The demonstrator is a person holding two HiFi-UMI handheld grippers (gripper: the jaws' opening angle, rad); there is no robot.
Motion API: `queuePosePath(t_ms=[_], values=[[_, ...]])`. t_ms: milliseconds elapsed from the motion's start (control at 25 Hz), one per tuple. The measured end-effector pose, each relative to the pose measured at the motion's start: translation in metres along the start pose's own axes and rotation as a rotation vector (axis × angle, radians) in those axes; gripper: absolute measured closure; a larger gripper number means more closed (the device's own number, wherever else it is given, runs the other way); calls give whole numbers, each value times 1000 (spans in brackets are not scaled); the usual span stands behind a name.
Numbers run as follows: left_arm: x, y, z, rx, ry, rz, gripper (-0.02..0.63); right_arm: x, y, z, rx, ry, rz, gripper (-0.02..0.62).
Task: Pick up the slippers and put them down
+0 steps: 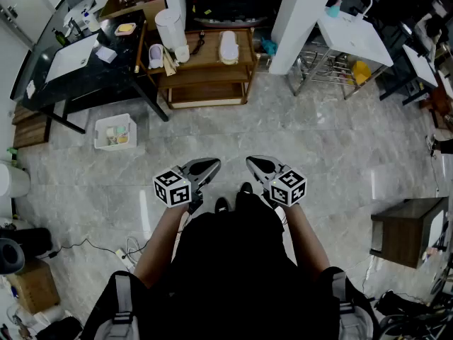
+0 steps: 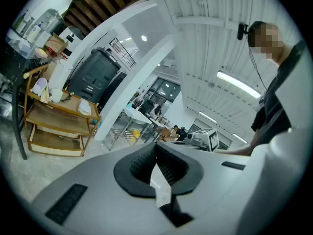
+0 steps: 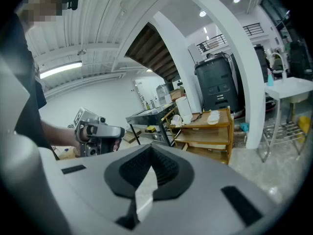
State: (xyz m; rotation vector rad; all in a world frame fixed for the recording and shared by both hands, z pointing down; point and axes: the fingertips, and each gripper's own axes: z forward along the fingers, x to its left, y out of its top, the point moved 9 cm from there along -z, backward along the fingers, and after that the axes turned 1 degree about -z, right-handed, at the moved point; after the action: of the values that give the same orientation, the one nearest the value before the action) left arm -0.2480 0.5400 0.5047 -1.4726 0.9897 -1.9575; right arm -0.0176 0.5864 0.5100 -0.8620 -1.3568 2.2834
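Two white slippers lie on the top of a wooden shelf unit [image 1: 205, 62]: one slipper [image 1: 228, 46] towards its right, the other [image 1: 156, 55] at its left end. In the left gripper view they show small, as the left slipper [image 2: 39, 85] and the right slipper [image 2: 84, 106]. The right gripper view has one slipper [image 3: 213, 116] on the shelf top. My left gripper [image 1: 212, 165] [image 2: 156, 148] and right gripper [image 1: 253, 163] [image 3: 149, 151] are held side by side in front of my body, well short of the shelf. Both are shut with nothing between the pads.
A white cylindrical bin [image 1: 170, 27] stands on the shelf unit. A black table [image 1: 78, 69] is to its left, with a white basket [image 1: 115, 132] on the floor. A white pillar [image 1: 301, 20], a sink stand [image 1: 354, 37] and a low wooden cabinet [image 1: 407, 229] are on the right.
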Motion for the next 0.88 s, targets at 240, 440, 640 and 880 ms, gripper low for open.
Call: queuePosePath(t_ms=[240,440,640,880], values=[[7,6,3,8,-8,2,595,-4,5,7,1,-6,-5,589],[17,10,1,21,-7,-5,595,-5,9,17,1,-2,-8,589],[24,17,4,24,3,-19,595,-15,11,24,10,-12,17,589],[44,31,16,18,34,-35,595,-46,23,38,14,-15,50,588]])
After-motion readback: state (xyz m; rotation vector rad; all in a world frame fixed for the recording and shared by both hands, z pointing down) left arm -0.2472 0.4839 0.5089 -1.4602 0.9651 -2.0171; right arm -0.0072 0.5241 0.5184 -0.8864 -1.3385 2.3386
